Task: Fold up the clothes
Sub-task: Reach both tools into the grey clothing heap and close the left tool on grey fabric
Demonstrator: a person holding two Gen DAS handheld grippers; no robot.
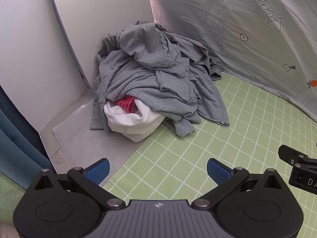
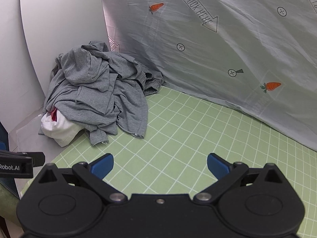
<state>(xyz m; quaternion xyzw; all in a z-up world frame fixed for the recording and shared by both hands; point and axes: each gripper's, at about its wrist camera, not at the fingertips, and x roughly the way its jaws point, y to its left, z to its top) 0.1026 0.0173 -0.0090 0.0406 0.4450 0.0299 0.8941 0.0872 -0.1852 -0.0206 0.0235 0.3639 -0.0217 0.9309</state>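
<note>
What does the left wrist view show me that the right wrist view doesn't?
Only the left wrist view shows the red cloth clearly, tucked in the white garment, plus teal fabric at its left edge and the left tongs, open and empty. Only the right wrist view shows the right tongs, also open and empty, and more bare green grid mat toward the right. Both share the grey clothes pile in the corner, the carrot-print sheet behind it and the white panels.

My pads (image 1: 99,170) are blue; the heap (image 1: 158,75) is grey over white cloth (image 1: 130,123) and red (image 1: 126,103); green white-gridded tabletop (image 1: 237,129); carrot-printed sheet (image 1: 227,29).
</note>
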